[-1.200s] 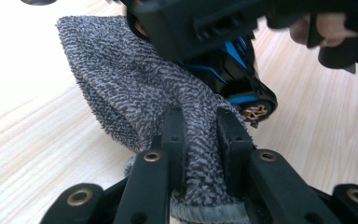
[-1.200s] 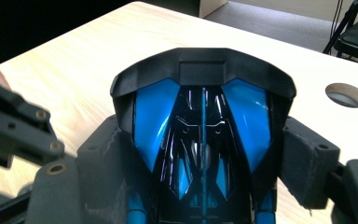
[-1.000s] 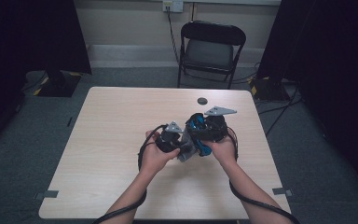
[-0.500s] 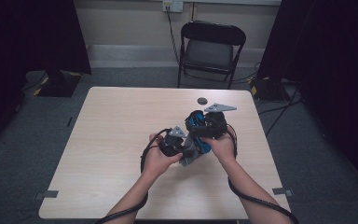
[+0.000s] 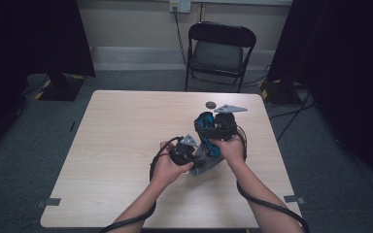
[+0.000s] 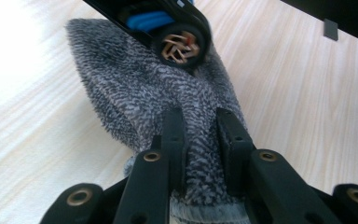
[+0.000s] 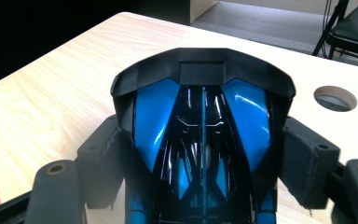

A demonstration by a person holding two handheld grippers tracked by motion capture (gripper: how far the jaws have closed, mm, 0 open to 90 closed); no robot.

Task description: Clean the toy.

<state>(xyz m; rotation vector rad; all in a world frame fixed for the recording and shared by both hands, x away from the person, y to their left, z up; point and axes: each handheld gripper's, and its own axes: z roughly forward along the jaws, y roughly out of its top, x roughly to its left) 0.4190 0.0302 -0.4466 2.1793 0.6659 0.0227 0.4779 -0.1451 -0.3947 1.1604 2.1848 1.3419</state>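
Barely anything shifts since the earlier frames: we keep left gripper (image 6: 200, 135) clamped on grey cloth (image 6: 144, 88), right gripper (image 7: 205, 158) clamped on blue toy car (image 7: 200, 121), table centre-right, around 3 o'clock. Wiping looks ongoing.

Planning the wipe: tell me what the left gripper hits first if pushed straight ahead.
Probably the toy car: the left gripper, shut on the grey cloth, points along it toward the car's wheel.

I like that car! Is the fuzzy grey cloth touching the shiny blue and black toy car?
Touching. In the left gripper view the fuzzy grey cloth lies right against the wheel of the blue and black toy car, no gap showing.
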